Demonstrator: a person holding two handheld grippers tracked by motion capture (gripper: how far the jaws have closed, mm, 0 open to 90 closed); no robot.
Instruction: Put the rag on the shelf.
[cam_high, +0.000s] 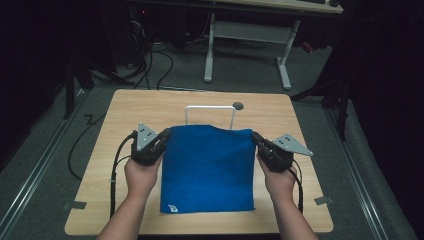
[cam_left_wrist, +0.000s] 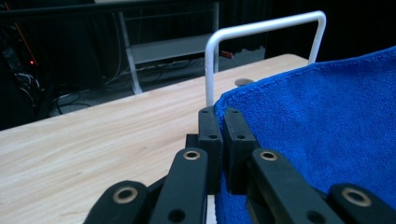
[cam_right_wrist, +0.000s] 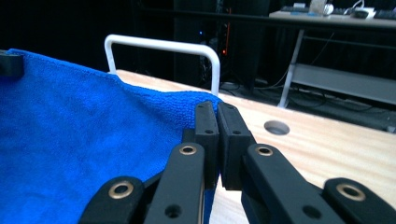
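Blue cloth (cam_high: 207, 170) lies mid-bench, its far corners lifted before the white rack (cam_high: 210, 108); I see left gripper (cam_high: 165, 136) and right gripper (cam_high: 256, 137) jaws each pinching one corner.

Overhead forward-down; two close gripper-mounted views

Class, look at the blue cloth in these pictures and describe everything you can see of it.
The blue cloth is a plain, fuzzy towel, microfibre by its look, roughly square, with a small white tag near its near left corner. Its near edge lies on the wooden table; its far edge is raised. The left gripper and the right gripper are each shut on a far corner. Just behind the far edge stands a white rail, apart from the cloth as far as can be told.
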